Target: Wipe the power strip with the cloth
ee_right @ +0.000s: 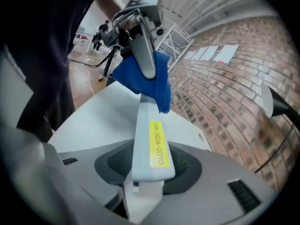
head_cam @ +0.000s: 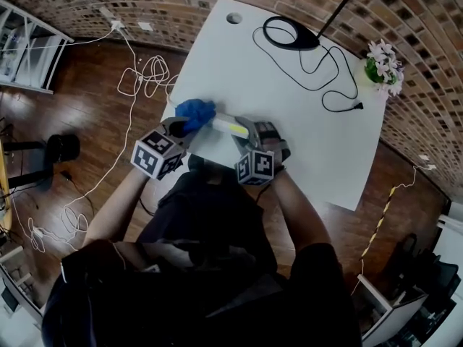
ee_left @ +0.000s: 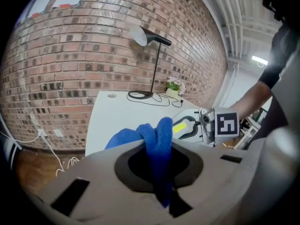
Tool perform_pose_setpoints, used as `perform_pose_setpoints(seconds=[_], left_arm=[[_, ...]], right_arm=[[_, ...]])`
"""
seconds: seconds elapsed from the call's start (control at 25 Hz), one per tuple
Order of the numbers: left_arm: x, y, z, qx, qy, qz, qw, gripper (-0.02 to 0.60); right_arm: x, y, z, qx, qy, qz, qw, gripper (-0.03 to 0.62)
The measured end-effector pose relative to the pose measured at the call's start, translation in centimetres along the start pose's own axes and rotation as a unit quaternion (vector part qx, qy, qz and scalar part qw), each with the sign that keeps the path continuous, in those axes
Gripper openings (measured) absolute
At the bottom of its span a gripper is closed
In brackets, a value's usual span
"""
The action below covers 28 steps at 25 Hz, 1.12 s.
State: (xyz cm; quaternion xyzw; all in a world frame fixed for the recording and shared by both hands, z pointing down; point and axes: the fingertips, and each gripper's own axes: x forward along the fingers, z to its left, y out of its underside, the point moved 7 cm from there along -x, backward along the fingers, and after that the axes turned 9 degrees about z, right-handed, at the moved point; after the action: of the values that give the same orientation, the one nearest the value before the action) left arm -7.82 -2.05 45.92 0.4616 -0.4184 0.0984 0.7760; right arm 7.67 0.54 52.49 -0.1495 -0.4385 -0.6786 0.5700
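A white power strip (ee_right: 147, 139) with a yellow label is clamped in my right gripper (ee_right: 145, 182), held above the near left part of the white table (head_cam: 289, 114). The strip (head_cam: 230, 126) runs leftward toward my left gripper (head_cam: 189, 125). That left gripper (ee_left: 161, 182) is shut on a blue cloth (ee_left: 157, 142). In the right gripper view the cloth (ee_right: 143, 78) rests against the strip's far end, under the left gripper's fingers. The left gripper view shows the strip (ee_left: 185, 127) just beyond the cloth (head_cam: 195, 112).
A black lamp base (head_cam: 289, 35) and its looping cord (head_cam: 325, 71) lie at the table's far side. A small flower pot (head_cam: 383, 63) stands at the far right corner. White cables (head_cam: 141, 74) trail over the wooden floor on the left. Brick wall behind the table.
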Motion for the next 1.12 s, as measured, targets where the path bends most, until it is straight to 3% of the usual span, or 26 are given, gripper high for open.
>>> perform_pose_setpoints(seconds=[0.16, 0.28, 0.64, 0.88, 0.96, 1.12], left_arm=[[1.0, 0.9, -0.8, 0.029, -0.011, 0.009, 0.9995, 0.035], [1.0, -0.1, -0.4, 0.01, -0.021, -0.01, 0.9997, 0.035], [3.1, -0.9, -0.4, -0.032, -0.021, 0.061, 0.9974, 0.035], [3.1, -1.8, -0.7, -0.023, -0.024, 0.094, 0.995, 0.035], [3.0, -1.8, -1.0, -0.027, -0.013, 0.098, 0.9948, 0.034], [3.6, -0.1, -1.2, 0.021, -0.022, 0.109, 0.9936, 0.035]], right_arm=[[-0.7, -0.7, 0.3, -0.05, 0.031, 0.012, 0.998, 0.166], [-0.5, -0.4, 0.7, -0.078, 0.044, 0.017, 0.996, 0.172], [-0.5, -0.2, 1.3, -0.106, 0.04, 0.032, 0.993, 0.175], [-0.5, 0.0, 1.5, -0.037, -0.008, 0.017, 0.999, 0.173], [-0.6, 0.3, 1.6, -0.01, -0.028, 0.004, 1.0, 0.22], [-1.1, 1.5, 1.1, 0.07, -0.072, 0.008, 0.995, 0.314]])
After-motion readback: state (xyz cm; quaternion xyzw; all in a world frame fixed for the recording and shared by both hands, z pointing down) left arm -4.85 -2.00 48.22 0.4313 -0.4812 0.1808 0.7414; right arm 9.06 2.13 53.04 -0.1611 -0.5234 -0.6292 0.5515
